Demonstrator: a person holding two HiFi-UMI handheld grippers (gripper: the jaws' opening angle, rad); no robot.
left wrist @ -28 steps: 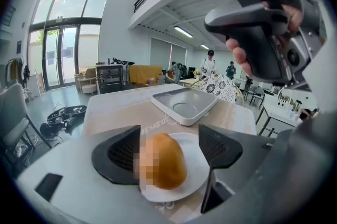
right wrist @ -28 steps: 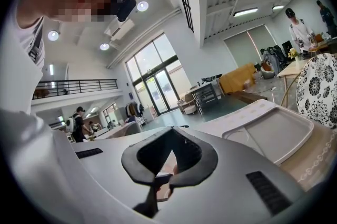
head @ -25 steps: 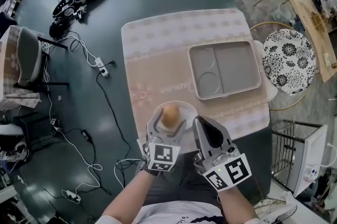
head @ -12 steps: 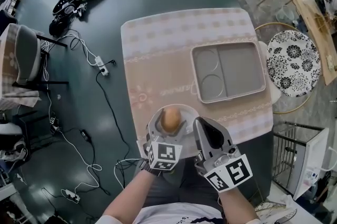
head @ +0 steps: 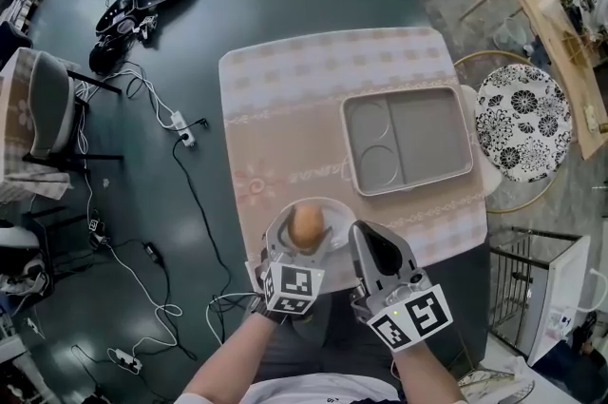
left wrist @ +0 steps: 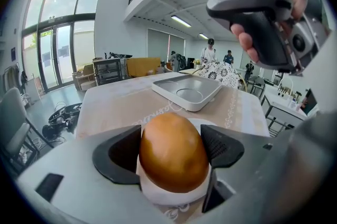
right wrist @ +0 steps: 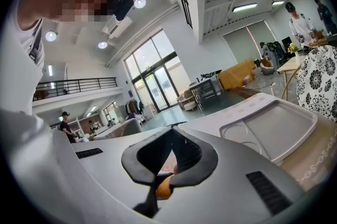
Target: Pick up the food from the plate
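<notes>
A brown, egg-shaped bun (head: pixel 305 223) sits on a small white plate (head: pixel 338 216) near the front edge of the table. My left gripper (head: pixel 303 233) is open, with one jaw on each side of the bun. In the left gripper view the bun (left wrist: pixel 174 152) fills the gap between the dark pads (left wrist: pixel 122 154) and rests on the plate (left wrist: pixel 174 197). I cannot see the pads pressing on it. My right gripper (head: pixel 365 237) is just right of the plate. Its jaws (right wrist: pixel 158 179) are shut with nothing held.
A grey compartment tray (head: pixel 427 141) lies on the beige placemat (head: pixel 285 107), farther back and to the right. A floral-cushioned stool (head: pixel 522 107) stands off the table's right side. Cables (head: pixel 180 122) and a chair (head: pixel 47 117) are on the dark floor at left.
My left gripper has edged forward, so the bun now lies deeper between its jaws. The right gripper has barely moved.
</notes>
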